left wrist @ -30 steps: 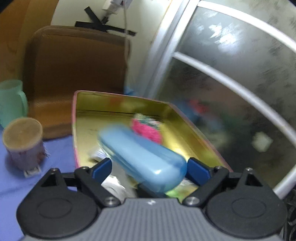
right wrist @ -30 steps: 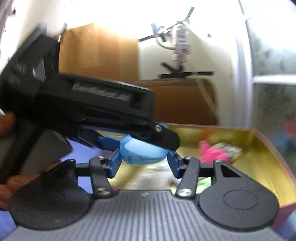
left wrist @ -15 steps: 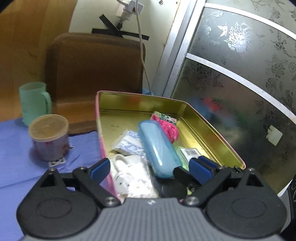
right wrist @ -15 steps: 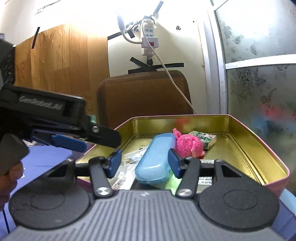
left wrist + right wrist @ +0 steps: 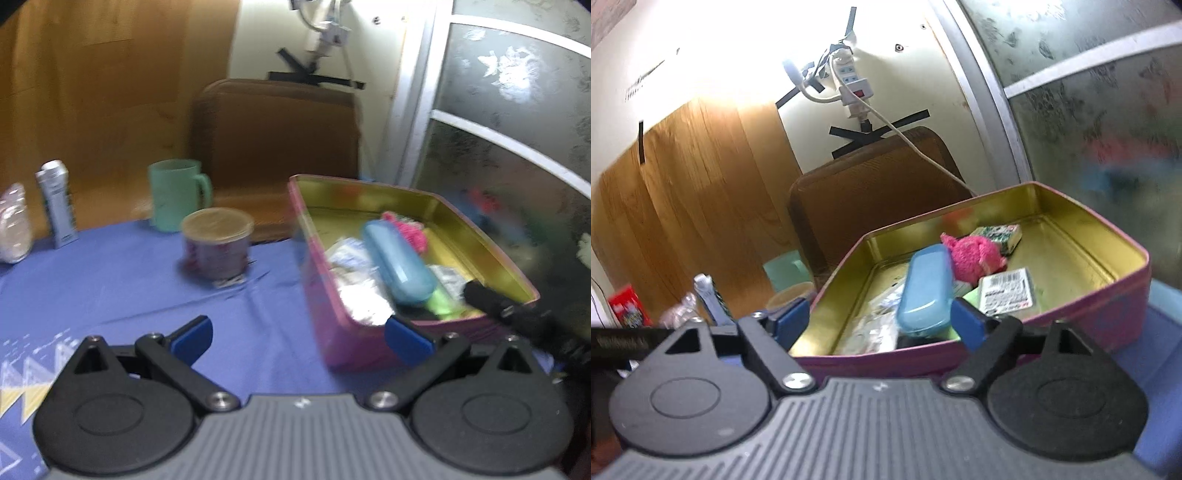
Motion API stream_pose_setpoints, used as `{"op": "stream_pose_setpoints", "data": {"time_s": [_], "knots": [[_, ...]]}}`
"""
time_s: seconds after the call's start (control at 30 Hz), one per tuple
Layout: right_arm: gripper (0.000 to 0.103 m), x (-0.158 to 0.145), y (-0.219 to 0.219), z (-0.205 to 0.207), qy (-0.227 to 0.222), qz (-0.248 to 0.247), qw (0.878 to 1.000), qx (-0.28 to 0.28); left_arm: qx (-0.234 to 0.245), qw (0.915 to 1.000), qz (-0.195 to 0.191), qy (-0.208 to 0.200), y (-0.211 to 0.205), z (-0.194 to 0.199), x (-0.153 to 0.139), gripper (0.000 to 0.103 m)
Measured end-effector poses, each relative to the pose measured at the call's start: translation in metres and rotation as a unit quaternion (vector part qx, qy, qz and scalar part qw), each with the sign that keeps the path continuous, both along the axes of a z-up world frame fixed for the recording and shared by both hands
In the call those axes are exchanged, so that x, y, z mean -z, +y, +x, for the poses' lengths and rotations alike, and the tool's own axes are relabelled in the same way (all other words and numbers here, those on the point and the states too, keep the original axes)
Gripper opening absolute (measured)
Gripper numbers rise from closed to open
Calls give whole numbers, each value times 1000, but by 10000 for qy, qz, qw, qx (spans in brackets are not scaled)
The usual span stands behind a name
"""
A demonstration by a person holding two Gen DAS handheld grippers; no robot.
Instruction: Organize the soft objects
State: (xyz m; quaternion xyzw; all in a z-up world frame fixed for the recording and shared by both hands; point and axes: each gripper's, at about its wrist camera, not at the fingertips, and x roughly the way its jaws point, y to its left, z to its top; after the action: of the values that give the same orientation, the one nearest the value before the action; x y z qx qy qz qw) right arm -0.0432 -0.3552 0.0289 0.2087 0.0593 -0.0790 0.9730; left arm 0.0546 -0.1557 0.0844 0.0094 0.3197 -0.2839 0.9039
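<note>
Now that the blue case point(image 5: 397, 264) is lying in the gold-lined tin point(image 5: 491, 240) at centre right, released, the left gripper point(image 5: 301, 338) is hanging empty, jaws apart — the right gripper point(image 5: 877, 321) is gaping too, suggesting this placement is done.

Before you, one pink tin point(image 5: 332, 295) on the bench, holding one blue case point(image 5: 925, 291), one pink plush toy point(image 5: 975, 254), two printed packets, beside it one green mug point(image 5: 177, 195), one lidded cup point(image 5: 217, 243), one silver tube point(image 5: 57, 203), two tongs, left point(image 5: 299, 338) and right point(image 5: 879, 321).
</note>
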Motion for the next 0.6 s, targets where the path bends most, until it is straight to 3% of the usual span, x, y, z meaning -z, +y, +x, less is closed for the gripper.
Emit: {"op": "stream_pose_setpoints", "data": {"time_s": [0.13, 0.3, 0.6], "knots": [[90, -3, 9, -4, -8, 301, 9995, -116, -102, 9997, 177, 157, 12, -4, 7, 103], [91, -8, 28, -7, 23, 308, 9993, -217, -211, 9991, 206, 297, 26, -9, 18, 103], [94, -9, 54, -16, 27, 234, 9994, -262, -542, 9977, 400, 3, 42, -24, 26, 103]]}}
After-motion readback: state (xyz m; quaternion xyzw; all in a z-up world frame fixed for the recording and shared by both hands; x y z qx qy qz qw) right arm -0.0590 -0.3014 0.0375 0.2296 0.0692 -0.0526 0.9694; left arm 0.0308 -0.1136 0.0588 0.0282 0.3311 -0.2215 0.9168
